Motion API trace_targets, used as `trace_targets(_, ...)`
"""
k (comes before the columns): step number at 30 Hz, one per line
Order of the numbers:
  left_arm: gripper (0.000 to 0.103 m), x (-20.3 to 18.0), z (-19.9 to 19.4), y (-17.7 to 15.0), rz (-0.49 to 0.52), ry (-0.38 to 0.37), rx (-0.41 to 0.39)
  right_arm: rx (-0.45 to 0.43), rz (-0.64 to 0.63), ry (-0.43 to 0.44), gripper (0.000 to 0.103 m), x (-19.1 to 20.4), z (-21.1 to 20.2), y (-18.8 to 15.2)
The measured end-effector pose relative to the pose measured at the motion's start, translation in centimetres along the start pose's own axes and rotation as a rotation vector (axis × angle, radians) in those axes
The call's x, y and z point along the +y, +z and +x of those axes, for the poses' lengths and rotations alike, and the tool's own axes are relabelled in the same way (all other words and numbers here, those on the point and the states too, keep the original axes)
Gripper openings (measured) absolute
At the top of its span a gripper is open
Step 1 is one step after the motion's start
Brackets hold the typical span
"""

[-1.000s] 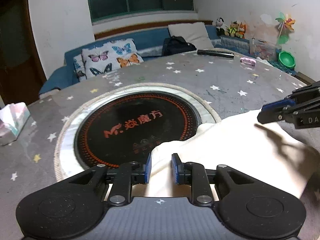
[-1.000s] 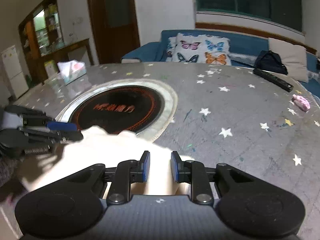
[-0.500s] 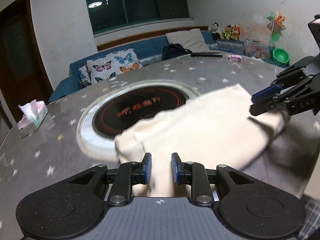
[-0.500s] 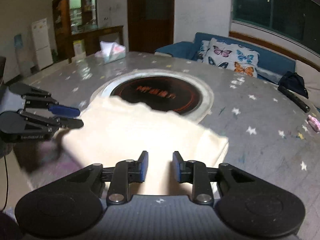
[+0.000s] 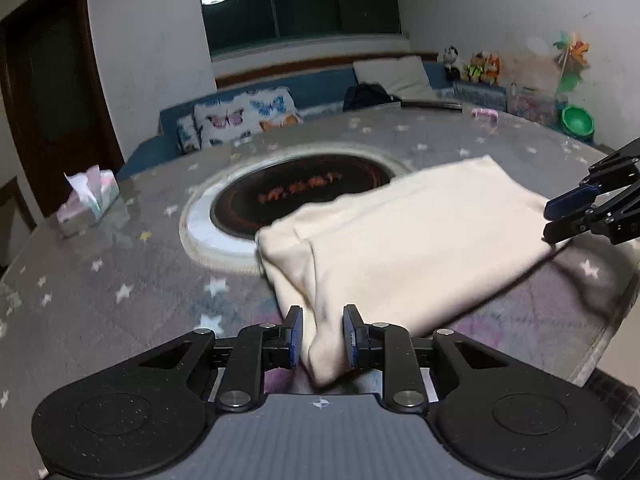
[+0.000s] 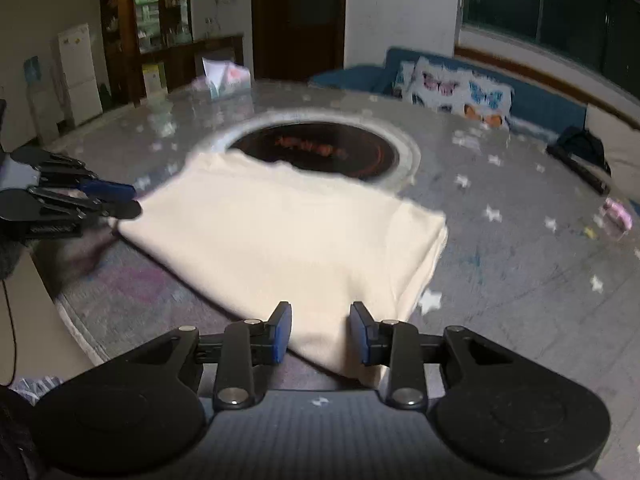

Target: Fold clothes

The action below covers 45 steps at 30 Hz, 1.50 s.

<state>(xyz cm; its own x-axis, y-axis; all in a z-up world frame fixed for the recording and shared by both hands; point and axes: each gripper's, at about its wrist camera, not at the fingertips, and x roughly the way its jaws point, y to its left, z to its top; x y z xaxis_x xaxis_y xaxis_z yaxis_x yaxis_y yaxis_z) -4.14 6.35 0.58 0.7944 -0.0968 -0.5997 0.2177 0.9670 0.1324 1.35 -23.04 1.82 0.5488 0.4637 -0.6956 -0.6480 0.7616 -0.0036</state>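
Observation:
A cream garment (image 5: 404, 240), folded over, lies on the grey star-patterned table near its front edge; it also shows in the right wrist view (image 6: 288, 232). My left gripper (image 5: 320, 336) holds one corner of the garment bunched between its blue pads. My right gripper (image 6: 320, 332) has its pads parted, with the garment's near corner lying between them. Each gripper shows in the other's view: the right gripper (image 5: 568, 216) at the garment's far right corner, the left gripper (image 6: 116, 200) at its left corner.
A round black induction hob (image 5: 300, 196) with a pale rim sits in the table (image 5: 120, 280) behind the garment. A tissue box (image 5: 90, 200) stands at the far left. A pink item (image 6: 618, 214) and a black remote (image 6: 580, 168) lie at the far side. A sofa with butterfly cushions (image 5: 240, 120) stands beyond.
Both grippers pulled back toward the table's front edge with the garment, which now lies lower and flatter. The right gripper's pads have parted wider.

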Motion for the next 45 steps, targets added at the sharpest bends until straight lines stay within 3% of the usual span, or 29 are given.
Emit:
trace_targets(8, 0.025, 0.3, 0.2, 2.7, -0.027, 0.004, -0.054, -0.04, -0.04, 0.002, 0.033, -0.1, -0.4, 1.9)
trace_targets(13, 0.025, 0.4, 3.2, 4.4, -0.046, 0.018, -0.027, -0.072, -0.007, -0.019, 0.033, -0.8, 1.7, 4.3)
trace_targets(17, 0.025, 0.9, 5.4, 4.3, -0.046, 0.042, 0.043, -0.083, 0.016, -0.016, 0.032, -1.1, 3.6, 5.8)
trace_targets(25, 0.025, 1.2, 6.1, 6.6, -0.059, -0.021, 0.0, -0.071, 0.038, -0.015, 0.031, -1.2, 7.2, 8.4)
trace_targets(33, 0.022, 2.1, 10.9, 7.4, -0.077, -0.002, 0.07, -0.024, 0.081, -0.044, 0.027, -2.0, 10.4, 8.8)
trace_targets(41, 0.026, 4.3, 9.2, 7.4, -0.151, 0.002, 0.049, -0.061, -0.01, -0.035, 0.028, 0.2, 8.1, 9.1)
trace_targets(45, 0.04, 6.1, 7.2, 7.0, -0.207, 0.039, 0.037, -0.076, -0.084, 0.04, 0.028, 2.8, 6.2, 9.0)
